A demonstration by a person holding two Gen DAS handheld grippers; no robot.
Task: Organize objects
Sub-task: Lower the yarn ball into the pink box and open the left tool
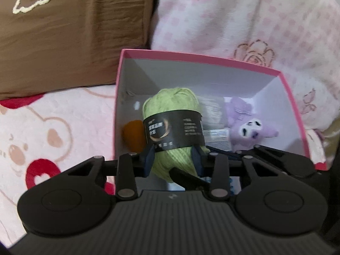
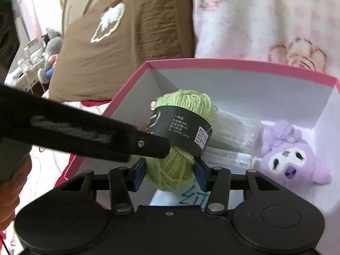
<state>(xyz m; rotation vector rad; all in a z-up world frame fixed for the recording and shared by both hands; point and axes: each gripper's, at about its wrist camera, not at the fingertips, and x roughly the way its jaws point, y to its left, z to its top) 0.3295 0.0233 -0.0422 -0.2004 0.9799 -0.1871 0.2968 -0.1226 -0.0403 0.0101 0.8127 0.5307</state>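
Observation:
A green yarn ball point(image 1: 172, 114) with a black paper label is held over the open pink box point(image 1: 199, 60). My left gripper point(image 1: 173, 161) is shut on its lower half. In the right wrist view my right gripper point(image 2: 170, 173) is also shut on the same yarn ball point(image 2: 182, 106), with the left gripper's black body crossing in from the left. Inside the box lie a purple plush toy point(image 1: 248, 123), an orange ball point(image 1: 132, 136) and white packets point(image 2: 235, 127). The plush also shows in the right wrist view point(image 2: 291, 148).
The box point(image 2: 233, 64) sits on a pink patterned bedspread point(image 1: 53, 131). A brown pillow point(image 1: 74, 34) and a pink floral blanket point(image 1: 244, 21) lie behind it. A grey plush and a wicker basket point(image 2: 31, 68) stand at far left.

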